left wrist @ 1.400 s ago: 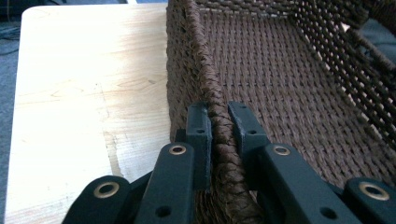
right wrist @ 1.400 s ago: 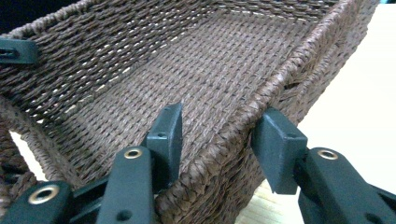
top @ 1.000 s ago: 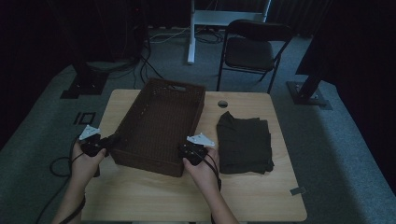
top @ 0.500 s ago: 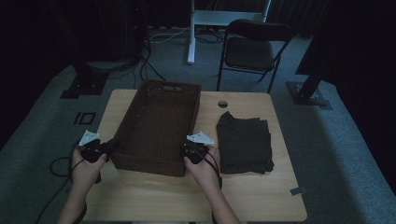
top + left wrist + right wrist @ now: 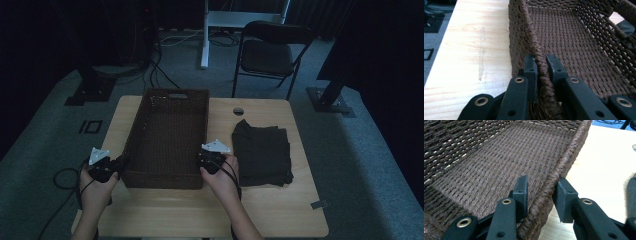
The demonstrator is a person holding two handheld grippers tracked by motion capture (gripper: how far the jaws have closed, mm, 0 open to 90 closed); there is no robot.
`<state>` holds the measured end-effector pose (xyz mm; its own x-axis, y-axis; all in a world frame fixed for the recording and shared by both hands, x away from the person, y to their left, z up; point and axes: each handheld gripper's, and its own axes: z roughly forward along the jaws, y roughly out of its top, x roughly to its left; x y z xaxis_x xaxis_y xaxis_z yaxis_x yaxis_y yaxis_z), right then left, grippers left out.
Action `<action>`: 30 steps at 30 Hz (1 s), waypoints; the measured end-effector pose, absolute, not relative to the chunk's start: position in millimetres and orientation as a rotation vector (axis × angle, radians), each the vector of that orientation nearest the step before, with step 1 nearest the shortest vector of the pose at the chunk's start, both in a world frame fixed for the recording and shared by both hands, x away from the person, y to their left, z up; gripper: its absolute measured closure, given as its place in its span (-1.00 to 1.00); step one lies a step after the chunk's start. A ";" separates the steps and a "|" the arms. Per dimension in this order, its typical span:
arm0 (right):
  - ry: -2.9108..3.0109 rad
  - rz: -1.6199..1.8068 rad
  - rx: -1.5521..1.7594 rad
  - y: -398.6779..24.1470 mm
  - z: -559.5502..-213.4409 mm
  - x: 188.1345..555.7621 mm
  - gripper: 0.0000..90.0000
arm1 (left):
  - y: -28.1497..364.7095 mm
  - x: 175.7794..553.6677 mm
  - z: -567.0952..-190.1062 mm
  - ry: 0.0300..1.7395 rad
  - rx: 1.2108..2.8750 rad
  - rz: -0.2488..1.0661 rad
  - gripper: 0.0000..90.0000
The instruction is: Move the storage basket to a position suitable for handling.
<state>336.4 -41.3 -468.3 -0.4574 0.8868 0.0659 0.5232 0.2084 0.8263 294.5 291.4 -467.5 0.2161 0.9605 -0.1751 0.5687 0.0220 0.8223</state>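
A dark brown woven basket (image 5: 167,135) lies empty on the wooden table (image 5: 200,210). My left gripper (image 5: 119,162) is at its near left corner. In the left gripper view my left gripper (image 5: 541,65) is shut on the left rim of the basket (image 5: 574,37), one pad on each side of the braid. My right gripper (image 5: 202,161) is at the near right corner. There my right gripper (image 5: 541,192) straddles the right rim of the basket (image 5: 499,157); its jaws have just been closing, and the outer pad still stands a little off the weave.
A folded dark cloth (image 5: 262,152) lies on the table right of the basket, close to my right hand. A round hole (image 5: 238,110) is in the tabletop behind it. A black chair (image 5: 270,50) and cables stand on the floor beyond the table.
The basket has swung from a skewed lie to nearly square with the table. My left gripper came along with its corner, toward the table's near edge. The right hand stayed put.
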 end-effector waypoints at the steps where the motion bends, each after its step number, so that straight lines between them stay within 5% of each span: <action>1: 2.068 1.144 1.303 -41.6 -468.1 336.5 0.47 | 289.9 293.1 -467.2 1.462 1.652 0.596 0.79; 30: 2.089 1.110 1.278 -37.6 -466.5 330.7 0.49 | 290.7 283.6 -465.7 1.475 1.672 0.606 0.79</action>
